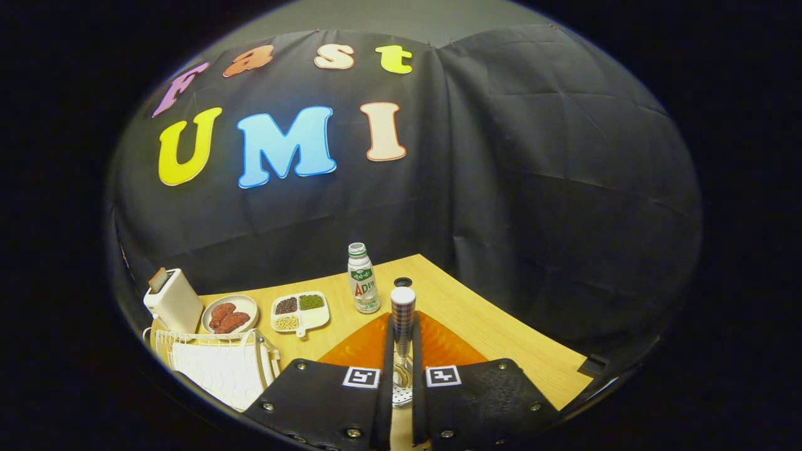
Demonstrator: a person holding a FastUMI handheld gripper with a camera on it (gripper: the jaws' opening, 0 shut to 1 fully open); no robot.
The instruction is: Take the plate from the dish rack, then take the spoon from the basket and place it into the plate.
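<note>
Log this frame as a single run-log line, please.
gripper: shut on spoon, handle upright | orange plate: on table, beneath spoon | dish rack: empty | phase: lowering spoon to plate

The tongs (402, 369) sit at the near edge of the surface (495, 332), their two fingers (326, 394) pressed on the spoon (403, 326), which stands upright between them. Under and just beyond the fingers lies the plate (376, 344) on the surface. Behind the spoon, toward the far edge, stands a bottle (362, 279), with a small hole (403, 282) in the surface just to its right. Left of the bottle lies a divided tray (301, 312), then a dish (230, 314) holding food, then a toaster (172, 300) at the far left corner. The rack (213, 363) sits at the near left corner, before the toaster and dish.
</note>
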